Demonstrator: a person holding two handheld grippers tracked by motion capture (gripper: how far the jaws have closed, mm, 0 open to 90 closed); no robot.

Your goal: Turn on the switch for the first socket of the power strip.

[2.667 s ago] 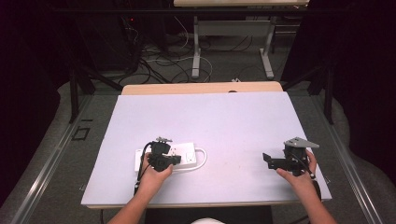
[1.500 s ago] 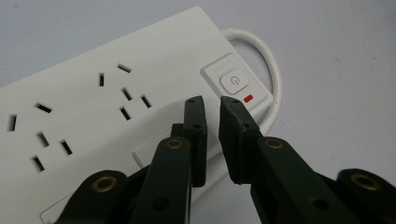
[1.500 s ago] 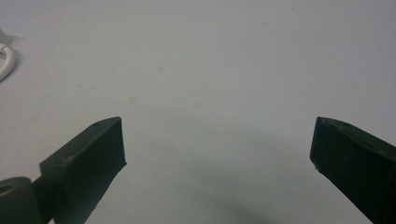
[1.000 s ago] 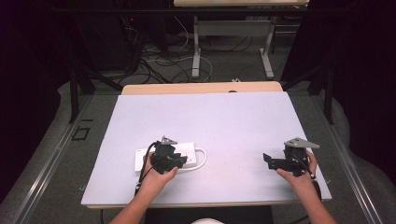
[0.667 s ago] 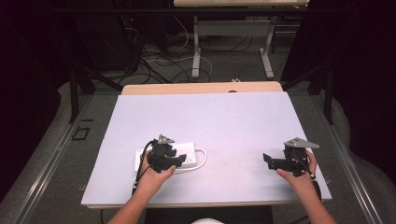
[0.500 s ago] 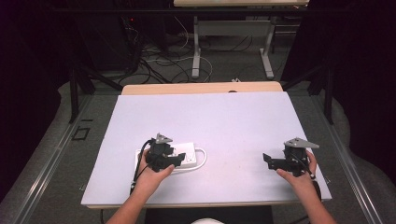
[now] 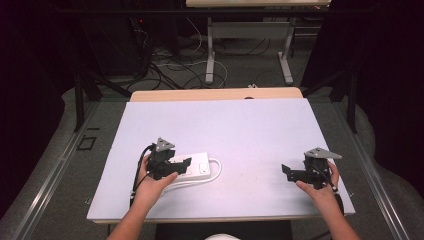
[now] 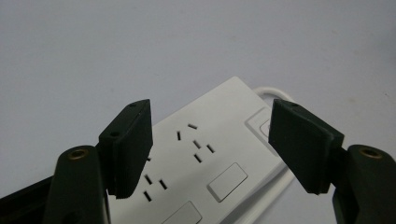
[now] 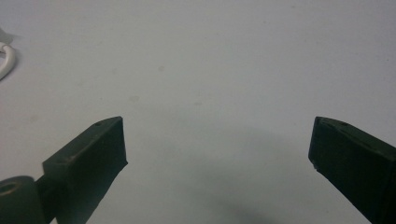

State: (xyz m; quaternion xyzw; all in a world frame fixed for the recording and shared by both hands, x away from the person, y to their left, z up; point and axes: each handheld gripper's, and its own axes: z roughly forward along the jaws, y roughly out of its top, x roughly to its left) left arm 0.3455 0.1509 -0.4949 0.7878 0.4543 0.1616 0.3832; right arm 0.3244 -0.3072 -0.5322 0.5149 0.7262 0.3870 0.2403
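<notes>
A white power strip [image 7: 201, 167] lies flat on the pale table [image 7: 235, 125] at the front left, its white cable [image 7: 218, 168] looped around its right end. My left gripper [image 7: 183, 164] hovers over the strip's left part, open. In the left gripper view the strip [image 8: 205, 161], with its sockets and switches, lies below and between the spread jaws of my left gripper [image 8: 212, 140], untouched. My right gripper [image 7: 287, 170] rests open near the front right edge. In the right gripper view my right gripper [image 9: 217, 154] holds nothing over bare table.
A wooden strip [image 7: 215, 94] borders the table's far edge. Beyond it are desk legs [image 7: 211, 55] and floor cables [image 7: 170, 65]. A bit of white cable [image 9: 5, 60] curves at the upper left of the right gripper view.
My left gripper has shifted slightly back and left over the power strip. The right gripper has stayed put.
</notes>
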